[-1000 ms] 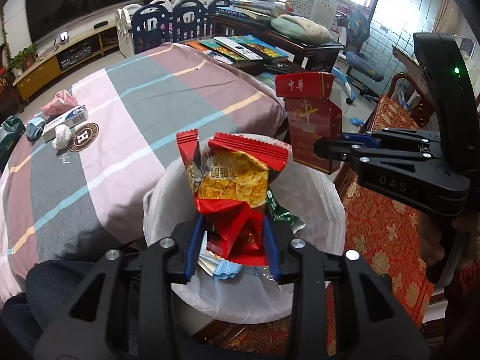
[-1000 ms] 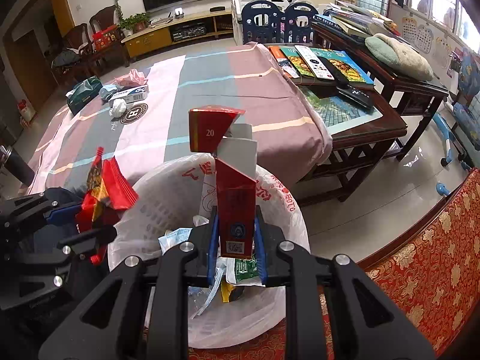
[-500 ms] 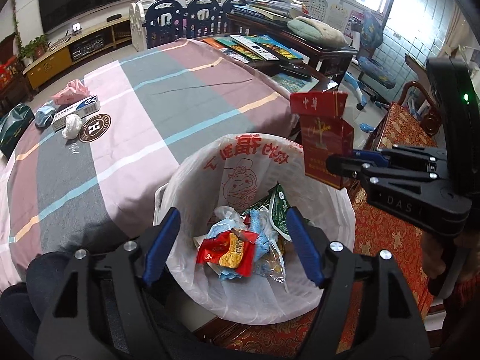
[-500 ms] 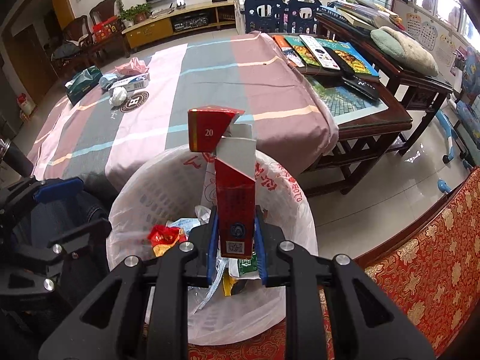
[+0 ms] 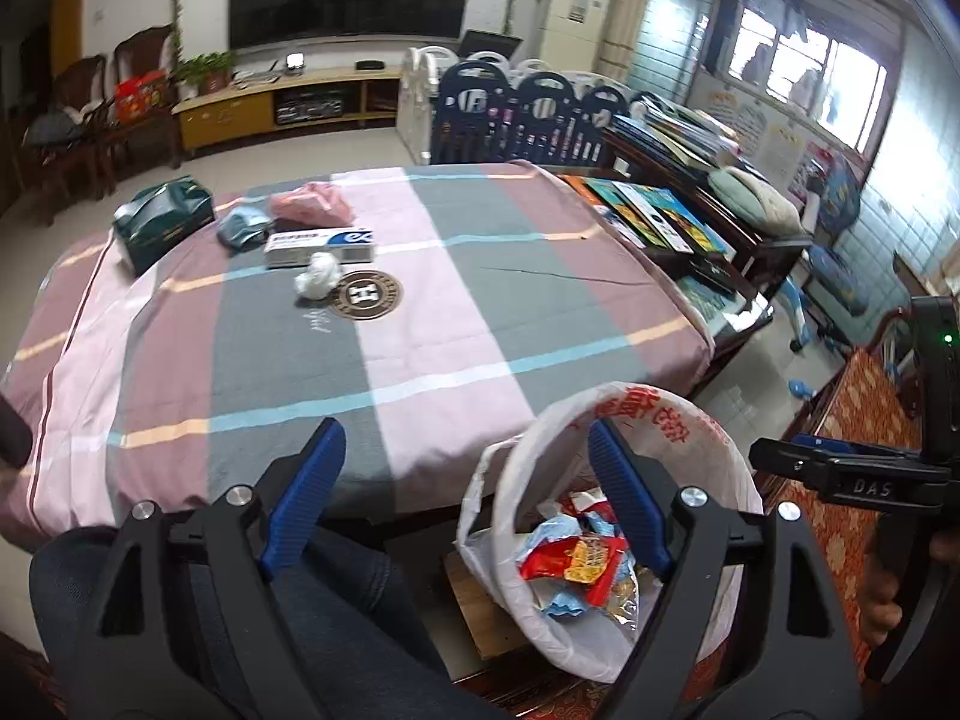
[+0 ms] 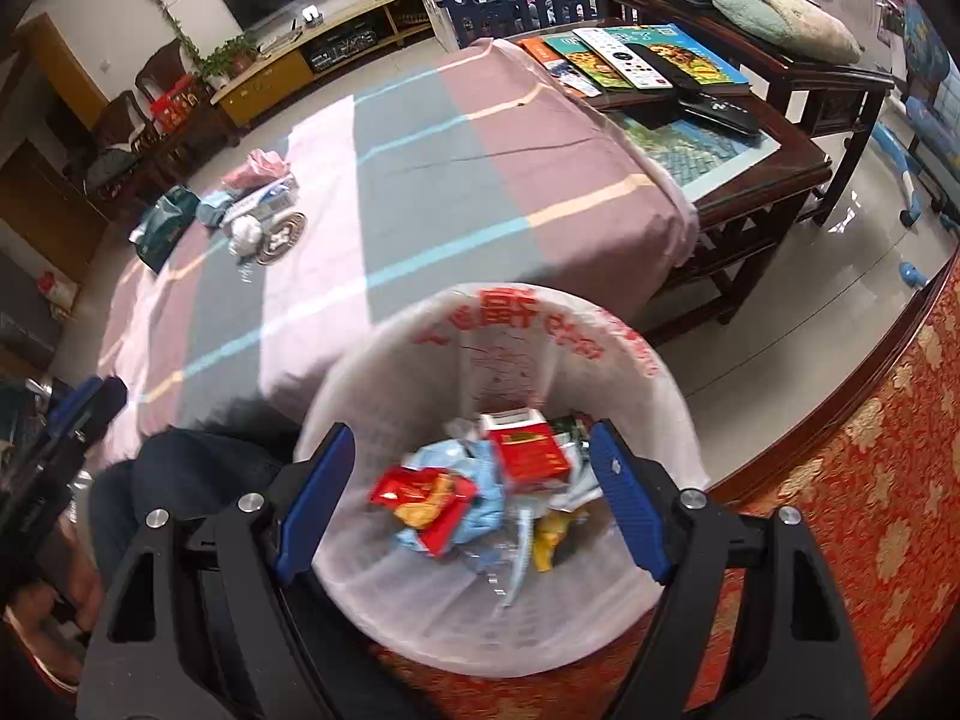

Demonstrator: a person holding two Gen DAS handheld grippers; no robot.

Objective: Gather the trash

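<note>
Both grippers are empty with their jaws spread wide: the left gripper (image 5: 462, 492) points out over the striped tablecloth (image 5: 420, 312), the right gripper (image 6: 468, 495) hangs right above the trash bin (image 6: 672, 396). The bin, lined with a white plastic bag printed in red Chinese characters, sits at the near edge of the table, and in it lie a red cigarette pack (image 6: 528, 450), a red-and-yellow snack wrapper (image 6: 429, 495) and pale blue scraps. A drop-off looks just finished, so the step in hand is going back for more. What is left sits together at the far side of the cloth: a crumpled white tissue (image 5: 317, 282), a white-and-blue box (image 5: 319, 247) whose print shows something like "ex", a blue wad (image 5: 241, 228), a pink crumpled bag (image 5: 311, 207) and a dark green pack (image 5: 163, 227). Beside the tissue lies a round brown coaster (image 5: 365, 295) bearing an "H"; it may not be trash. The next move calls for a long reach across the table, probably for the tissue first. The right gripper's body reads "DAS" in the left view.
</note>
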